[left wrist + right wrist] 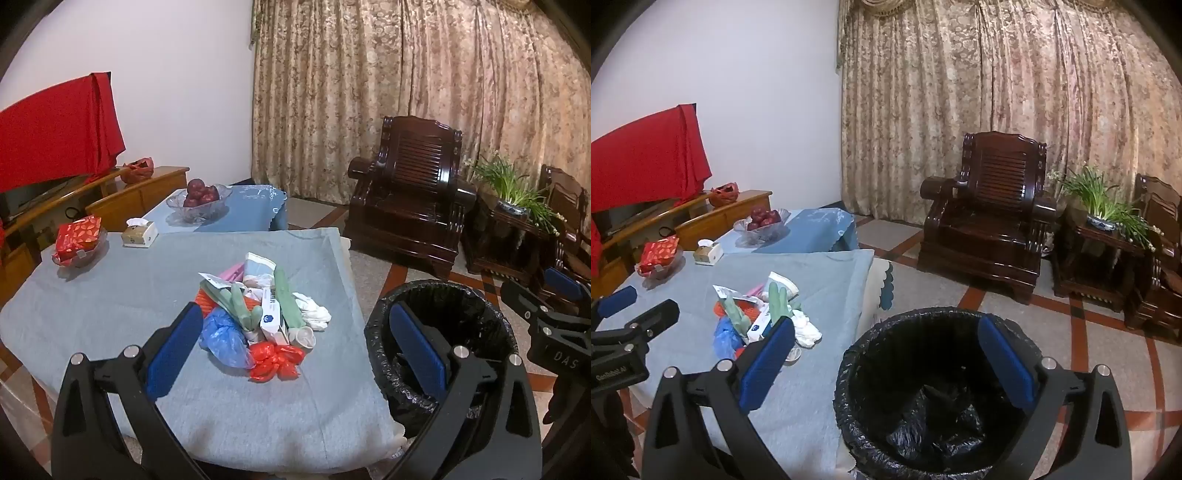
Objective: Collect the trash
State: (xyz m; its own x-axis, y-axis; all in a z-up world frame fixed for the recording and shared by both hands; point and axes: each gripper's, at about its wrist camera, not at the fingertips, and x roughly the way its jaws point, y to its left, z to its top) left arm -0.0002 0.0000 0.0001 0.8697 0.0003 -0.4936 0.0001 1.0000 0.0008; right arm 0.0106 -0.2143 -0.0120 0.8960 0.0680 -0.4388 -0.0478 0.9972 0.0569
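**Both grippers empty, trash pile untouched.**
Left wrist: your left gripper [295,354], jaws wide, faces the trash pile [258,317] on the table [110,295]; loose bags may scatter. Right wrist: your right gripper [886,365], jaws wide, overlooks the bin [857,354]; bumping it could tip it.

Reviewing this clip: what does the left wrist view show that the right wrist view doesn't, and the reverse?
Only the left wrist view shows the red plastic bag at the near edge of the trash pile.

Only the right wrist view looks down into the bin, showing its crumpled black liner and no trash visible inside.

Both show the pile on the blue tablecloth, the fruit bowl, the tissue box and both hand-held grippers, left and right, open and holding nothing.
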